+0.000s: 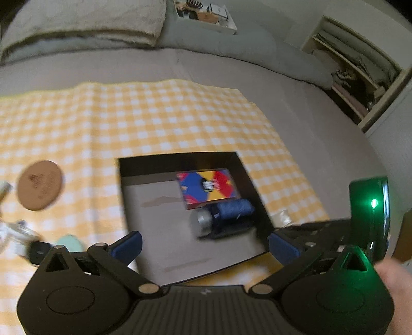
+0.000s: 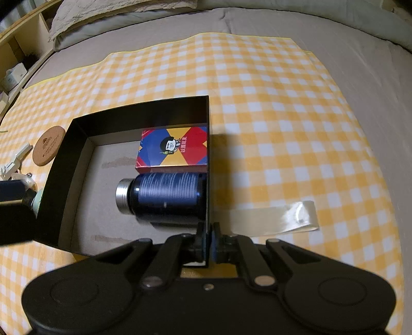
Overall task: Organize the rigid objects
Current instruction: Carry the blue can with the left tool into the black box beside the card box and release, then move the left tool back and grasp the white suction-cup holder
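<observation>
A black open box (image 1: 180, 165) (image 2: 144, 116) sits on a yellow checked cloth (image 1: 154, 116). Inside it, against the right wall, lie a colourful card box (image 1: 208, 188) (image 2: 175, 148) and a dark blue bottle (image 1: 226, 214) (image 2: 167, 195) on its side, silver cap to the left. My left gripper (image 1: 204, 246) is open wide above the box's near part, with nothing between its blue pads (image 1: 128, 244). My right gripper (image 2: 209, 242) is shut on the box's right wall near the front corner.
A round cork coaster (image 1: 40, 189) (image 2: 47, 148) lies left of the box, with a mint-green item (image 1: 69, 242) and small white pieces nearby. A clear tape strip (image 2: 275, 216) lies right of the box. Pillows (image 1: 85, 23) and shelves (image 1: 355, 72) border the bed.
</observation>
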`<control>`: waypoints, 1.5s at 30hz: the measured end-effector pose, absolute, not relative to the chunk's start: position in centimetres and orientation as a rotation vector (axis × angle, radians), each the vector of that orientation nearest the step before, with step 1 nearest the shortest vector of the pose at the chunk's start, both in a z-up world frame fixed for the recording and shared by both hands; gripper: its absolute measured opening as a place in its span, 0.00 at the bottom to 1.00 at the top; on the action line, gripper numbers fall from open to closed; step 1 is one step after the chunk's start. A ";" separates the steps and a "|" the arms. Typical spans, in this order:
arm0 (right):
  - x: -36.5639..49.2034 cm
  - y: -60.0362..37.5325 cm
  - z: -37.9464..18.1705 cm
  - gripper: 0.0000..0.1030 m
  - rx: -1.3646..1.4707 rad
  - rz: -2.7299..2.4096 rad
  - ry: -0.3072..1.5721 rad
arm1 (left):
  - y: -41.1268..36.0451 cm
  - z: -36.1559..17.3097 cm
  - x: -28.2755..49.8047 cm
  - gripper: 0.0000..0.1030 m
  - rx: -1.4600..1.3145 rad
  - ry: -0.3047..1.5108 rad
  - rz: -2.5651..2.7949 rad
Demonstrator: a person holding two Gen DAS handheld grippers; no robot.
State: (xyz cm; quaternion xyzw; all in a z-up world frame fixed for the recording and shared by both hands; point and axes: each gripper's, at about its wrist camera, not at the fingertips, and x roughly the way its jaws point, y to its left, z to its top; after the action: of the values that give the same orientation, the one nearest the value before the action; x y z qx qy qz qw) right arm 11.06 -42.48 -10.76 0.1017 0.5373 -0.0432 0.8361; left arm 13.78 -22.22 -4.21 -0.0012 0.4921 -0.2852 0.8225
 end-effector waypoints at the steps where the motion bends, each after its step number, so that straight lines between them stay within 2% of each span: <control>1: 11.0 -42.4 -10.8 0.05 0.214 -0.092 1.137 | -21.5 -4.1 13.8 1.00 0.011 1.037 -0.600; 18: 11.1 -42.4 -10.8 0.05 0.218 -0.097 1.139 | -9.3 -5.5 17.0 0.98 0.289 0.858 -0.402; 22: 11.1 -42.4 -10.8 0.05 0.221 -0.097 1.139 | -8.5 -6.7 17.8 0.82 0.340 0.873 -0.399; 24: 11.1 -42.4 -10.8 0.05 0.219 -0.097 1.138 | -8.4 -7.8 18.2 0.66 0.382 0.886 -0.383; 26: 11.1 -42.5 -10.8 0.05 0.218 -0.098 1.137 | -8.2 -9.0 18.8 0.59 0.425 0.931 -0.383; 32: 11.1 -42.5 -10.9 0.05 0.220 -0.098 1.138 | -7.5 -11.3 19.6 0.54 0.467 1.011 -0.377; 35: 11.1 -42.4 -10.9 0.05 0.220 -0.099 1.139 | -7.3 -11.7 20.5 0.47 0.445 1.021 -0.346; 39: 11.1 -42.5 -10.8 0.05 0.217 -0.099 1.138 | -7.5 -12.4 21.4 0.42 0.411 1.040 -0.348; 45: 11.2 -42.4 -10.9 0.05 0.220 -0.098 1.138 | -7.6 -13.0 21.8 0.42 0.384 1.029 -0.339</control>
State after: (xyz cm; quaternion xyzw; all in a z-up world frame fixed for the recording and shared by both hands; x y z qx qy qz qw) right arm 11.16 -42.36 -10.88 0.1039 0.5376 -0.0462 0.8355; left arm 21.83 -7.63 -13.01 0.1815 0.4867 -0.1605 0.8393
